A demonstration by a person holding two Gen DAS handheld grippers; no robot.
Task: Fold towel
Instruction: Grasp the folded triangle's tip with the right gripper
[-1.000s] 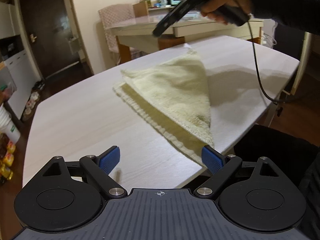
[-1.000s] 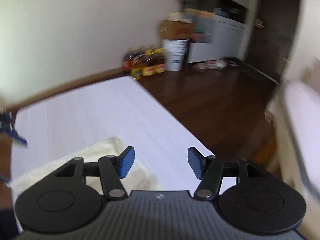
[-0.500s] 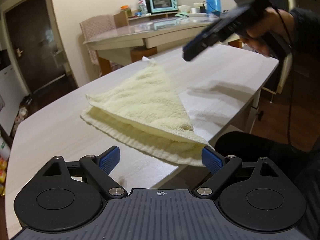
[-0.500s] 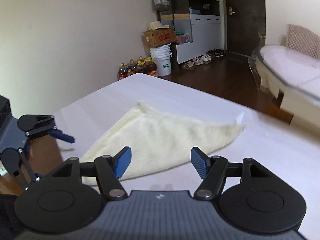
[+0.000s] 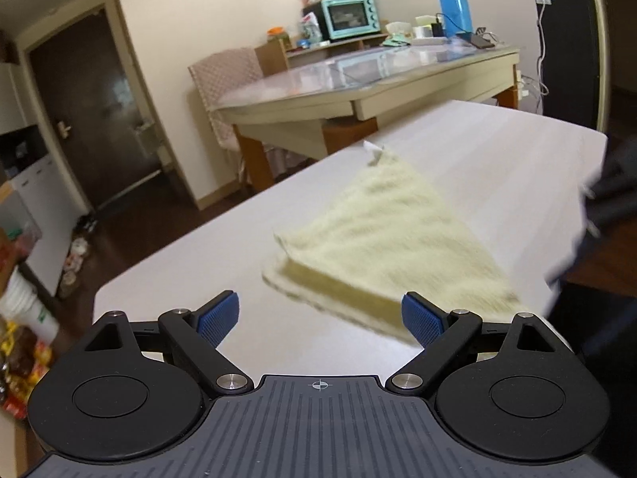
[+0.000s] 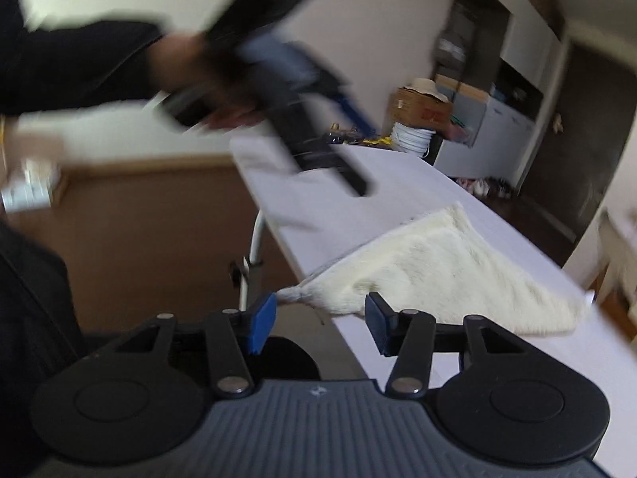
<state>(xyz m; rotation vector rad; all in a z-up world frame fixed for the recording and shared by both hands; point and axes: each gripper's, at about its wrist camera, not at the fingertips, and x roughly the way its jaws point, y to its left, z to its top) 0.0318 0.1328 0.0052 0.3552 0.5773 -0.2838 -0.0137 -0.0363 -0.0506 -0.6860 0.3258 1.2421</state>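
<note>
The cream towel (image 6: 446, 275), folded into a triangle, lies on the desk (image 5: 497, 151). Its near corner sits just ahead of the right gripper (image 6: 320, 320), whose jaws have just been narrowing, nothing between them; the left gripper (image 5: 320, 318) hangs spread wide and empty.

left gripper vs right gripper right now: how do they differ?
Opening: the left gripper stands wide open; the right gripper is narrower, its jaws having just been closing.
Towel: the left gripper sits back from the folded towel, with bare table between its pads; the right gripper has the towel's near corner, overhanging the table edge, ahead of its gap.
Shared: both have blue pads, and neither grips anything.
</note>
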